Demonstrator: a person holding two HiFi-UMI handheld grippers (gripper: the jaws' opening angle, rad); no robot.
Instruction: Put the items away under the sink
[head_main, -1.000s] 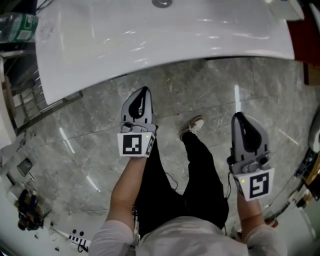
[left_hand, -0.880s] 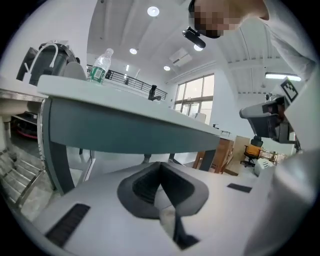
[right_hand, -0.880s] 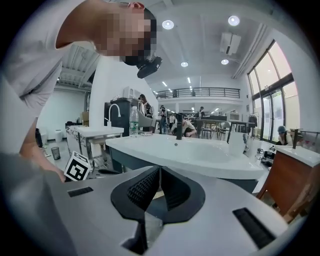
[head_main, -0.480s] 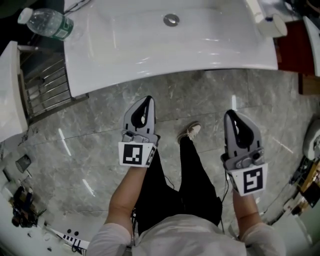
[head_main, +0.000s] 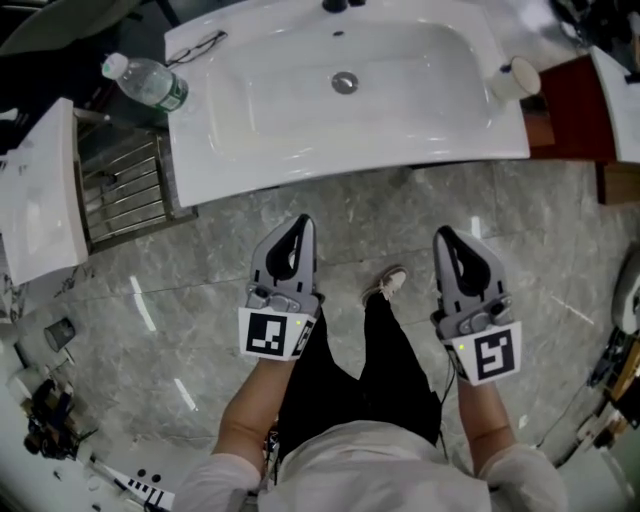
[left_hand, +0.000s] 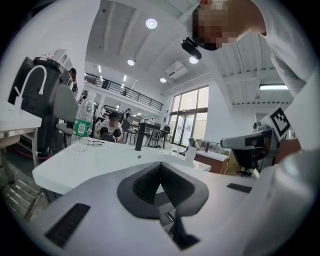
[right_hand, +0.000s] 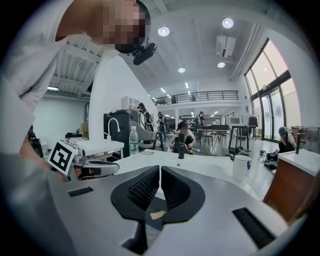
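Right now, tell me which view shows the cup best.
Right gripper view: the cup stands whole, side-on and near. Head view shows the cup from above, mostly its rim. Left gripper view shows the cup small and distant.

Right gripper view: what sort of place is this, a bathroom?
Probably a big open workshop hall, not a home bathroom. The white sink stands alone, with people at desks, a balcony railing and tall windows behind it.
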